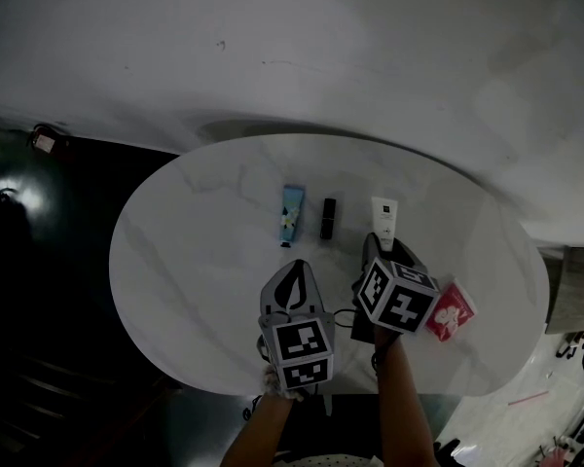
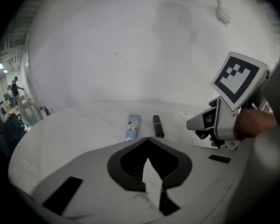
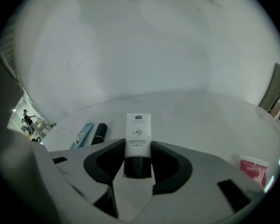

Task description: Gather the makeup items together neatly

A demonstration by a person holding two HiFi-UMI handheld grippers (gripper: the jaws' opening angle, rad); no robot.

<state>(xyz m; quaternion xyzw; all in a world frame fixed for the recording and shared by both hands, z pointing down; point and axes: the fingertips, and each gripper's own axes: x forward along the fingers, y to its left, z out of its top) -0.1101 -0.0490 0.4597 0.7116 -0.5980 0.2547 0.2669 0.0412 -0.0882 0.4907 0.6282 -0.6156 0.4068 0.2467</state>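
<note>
On the white oval table (image 1: 195,251) a blue tube (image 1: 291,214) (image 2: 133,126) (image 3: 82,134) and a black lipstick (image 1: 328,218) (image 2: 157,126) (image 3: 99,133) lie side by side. To their right is a white tube with a black cap (image 1: 383,214) (image 3: 138,136), its cap end towards me. My right gripper (image 1: 382,244) (image 3: 138,147) is shut on that tube, with the jaw tips against its sides near the cap. My left gripper (image 1: 292,266) (image 2: 149,141) is shut and empty, on the near side of the blue tube and lipstick.
A red packet (image 1: 451,311) (image 3: 253,168) lies on the table right of my right gripper, near the front edge. Dark floor lies beyond the table's left rim. A white wall rises behind the table.
</note>
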